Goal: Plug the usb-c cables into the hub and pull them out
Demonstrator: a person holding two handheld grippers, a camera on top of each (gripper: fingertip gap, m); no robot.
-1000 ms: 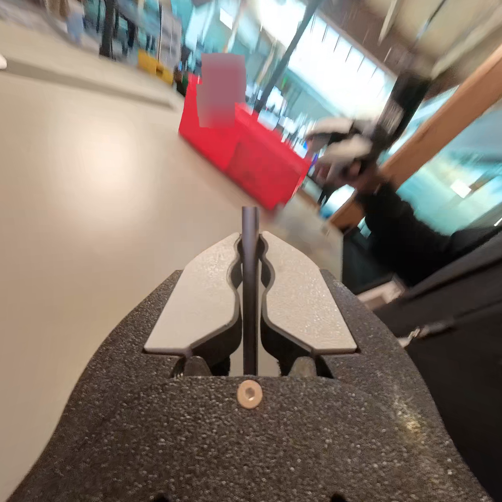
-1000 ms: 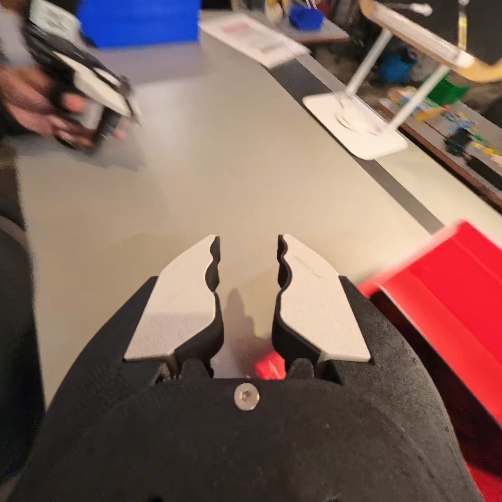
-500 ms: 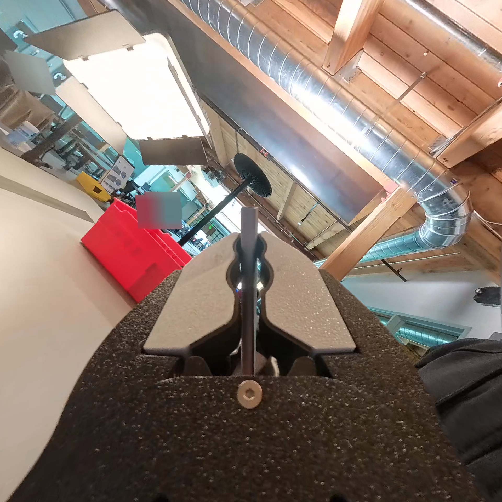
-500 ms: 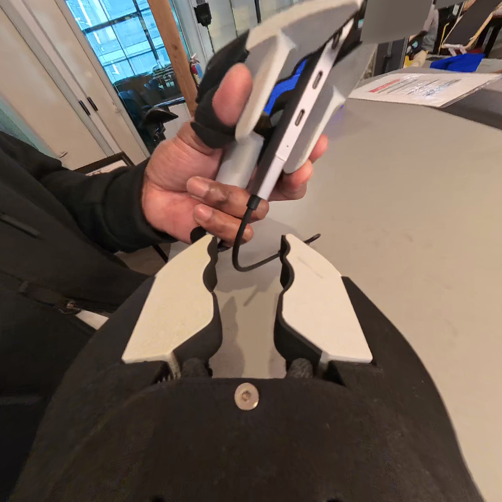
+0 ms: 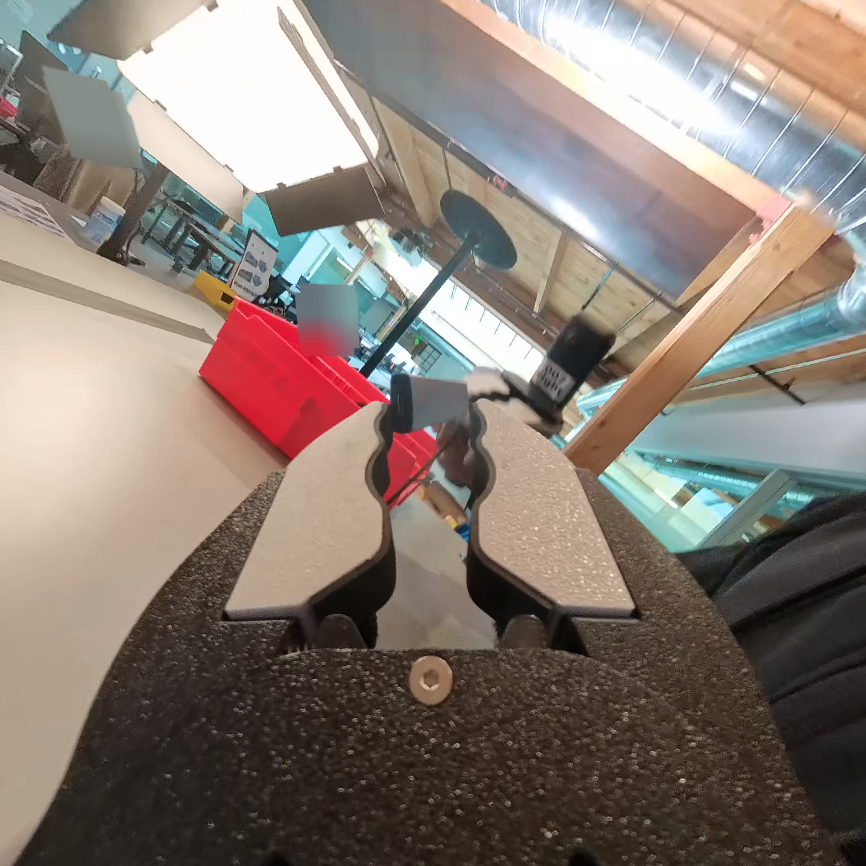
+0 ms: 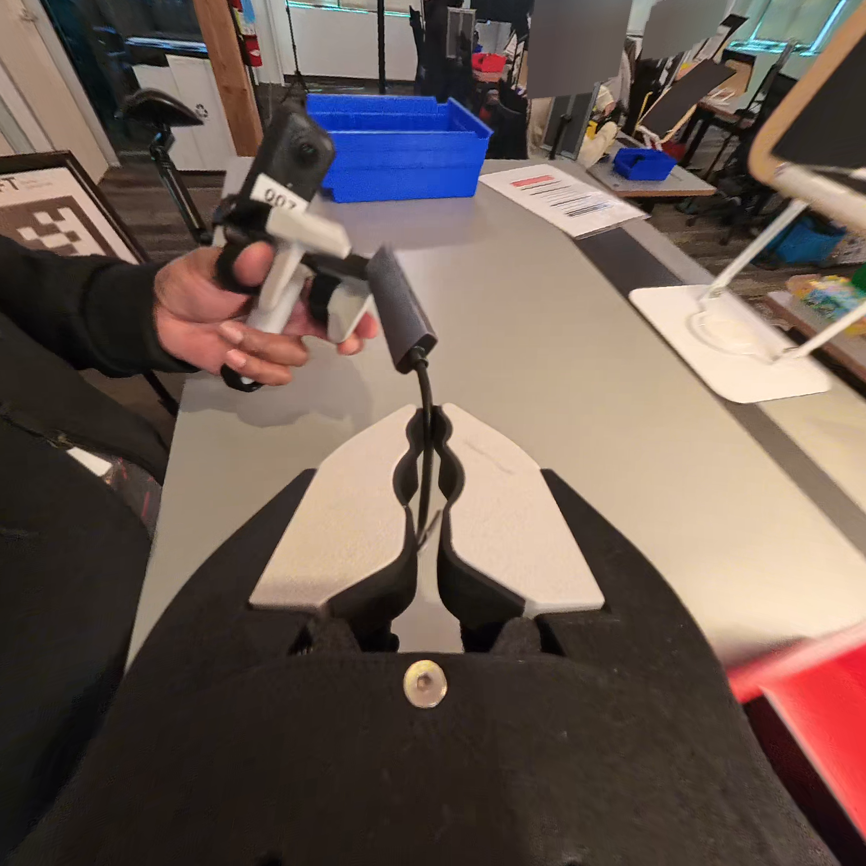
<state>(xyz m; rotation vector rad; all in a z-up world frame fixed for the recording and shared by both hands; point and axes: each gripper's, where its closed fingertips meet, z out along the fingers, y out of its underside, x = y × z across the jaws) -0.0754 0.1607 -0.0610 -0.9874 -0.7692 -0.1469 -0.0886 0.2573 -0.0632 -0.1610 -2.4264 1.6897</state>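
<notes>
In the right wrist view, one hand (image 6: 211,314) at the far left holds the left tool (image 6: 337,276) above the grey surface (image 6: 539,328). The left wrist view shows this tool's two fingers spread apart, gripping nothing. Just right of it hangs the single dark grey hub (image 6: 400,309), in the air, right against one of that tool's fingers; whether they touch cannot be told. The hub's long axis slants from upper left to lower right, its cable end pointing down towards the right tool (image 6: 429,412). One black cable (image 6: 424,450) leaves that end and runs straight down between the right tool's fingers, which are pressed together on it. No other cable shows. Behind stands one large blue bin (image 6: 403,154); to the right lie one printed sheet (image 6: 562,197) and one white lamp base (image 6: 731,347). One red bin (image 6: 820,703) sits at the right edge.
</notes>
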